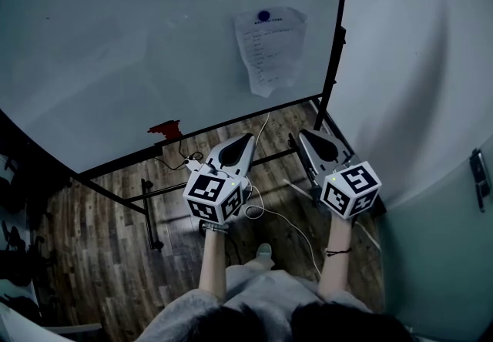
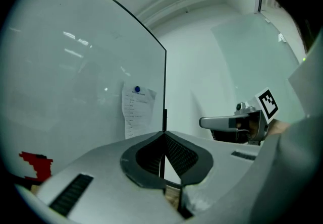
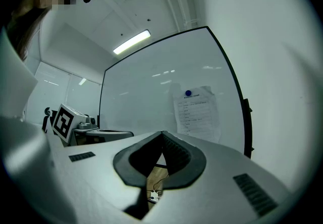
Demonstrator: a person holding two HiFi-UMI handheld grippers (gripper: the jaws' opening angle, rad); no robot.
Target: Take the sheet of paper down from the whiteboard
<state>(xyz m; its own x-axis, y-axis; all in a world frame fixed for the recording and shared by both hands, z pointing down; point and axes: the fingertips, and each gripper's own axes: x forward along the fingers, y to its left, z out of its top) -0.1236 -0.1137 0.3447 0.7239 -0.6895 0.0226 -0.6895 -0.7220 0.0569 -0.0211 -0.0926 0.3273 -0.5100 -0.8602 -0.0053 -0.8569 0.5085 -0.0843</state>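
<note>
A printed sheet of paper (image 1: pixel 269 48) hangs on the whiteboard (image 1: pixel 139 48) near its right edge, pinned by a blue round magnet (image 1: pixel 264 15). The paper (image 2: pixel 137 109) shows left of centre in the left gripper view and the paper (image 3: pixel 198 113) right of centre in the right gripper view. My left gripper (image 1: pixel 248 138) and right gripper (image 1: pixel 306 134) are both shut and hold nothing. They point level at the board, side by side, below the paper and short of it.
A red eraser (image 1: pixel 166 129) sits on the board's lower rail. The black stand frame (image 1: pixel 333 63) runs down the board's right edge, next to a white wall (image 1: pixel 424 63). Cables (image 1: pixel 285 217) lie on the wooden floor (image 1: pixel 100 248).
</note>
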